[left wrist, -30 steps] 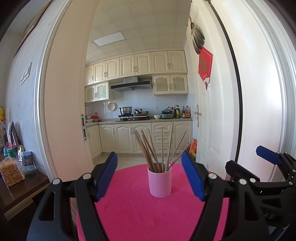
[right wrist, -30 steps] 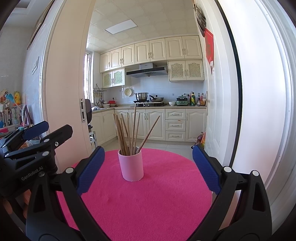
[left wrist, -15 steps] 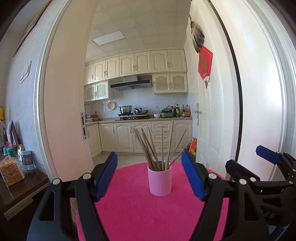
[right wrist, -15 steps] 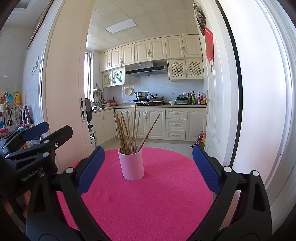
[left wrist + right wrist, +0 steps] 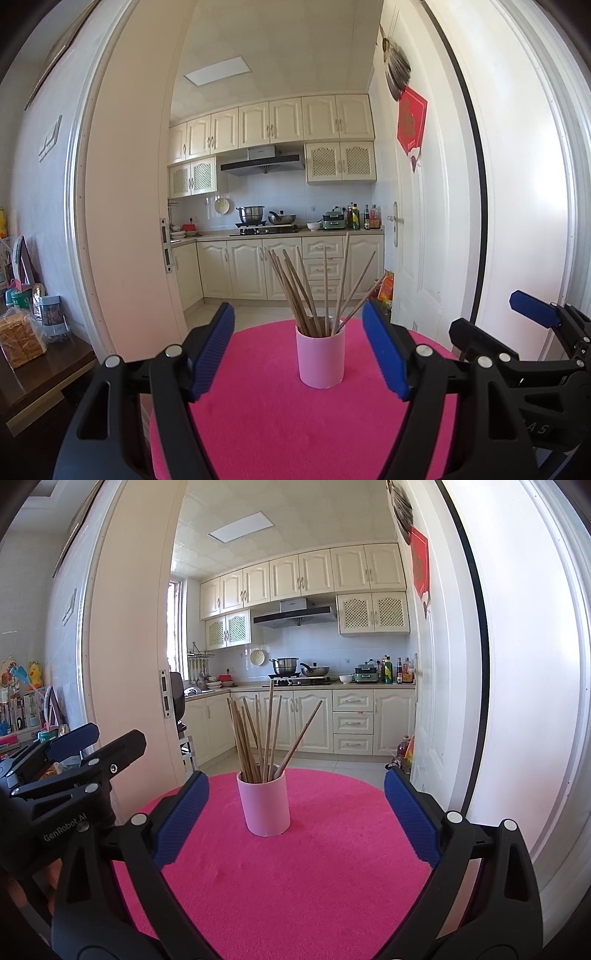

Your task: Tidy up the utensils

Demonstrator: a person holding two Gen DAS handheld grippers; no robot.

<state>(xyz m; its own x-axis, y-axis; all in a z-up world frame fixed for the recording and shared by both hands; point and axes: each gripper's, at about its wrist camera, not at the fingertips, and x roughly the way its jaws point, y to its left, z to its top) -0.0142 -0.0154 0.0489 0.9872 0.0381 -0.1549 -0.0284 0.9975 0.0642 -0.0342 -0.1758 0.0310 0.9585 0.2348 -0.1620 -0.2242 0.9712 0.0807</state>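
The chopsticks (image 5: 317,291) stand loosely fanned in the cup (image 5: 320,356) mid-table (image 5: 266,424) — a scene fitting either start or finish. Left gripper (image 5: 298,349) and right gripper (image 5: 293,814) hold nothing, fingers apart. Only the right view shows the left gripper beside it — and a window.

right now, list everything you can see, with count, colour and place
cup: one, pink, upright mid-table
chopsticks: a bundle, count unclear, brown, standing in the cup
table: one, round, pink top
cabinets: many, cream, kitchen beyond the doorway
pots: two, metal, on the stove
bottles: several, mixed colours, right end of the counter
door: one, white, open at right
bread bag: one, tan, side table at left
left hand-held gripper: black with blue pads, open, empty, before the cup
right hand-held gripper: same, open, empty
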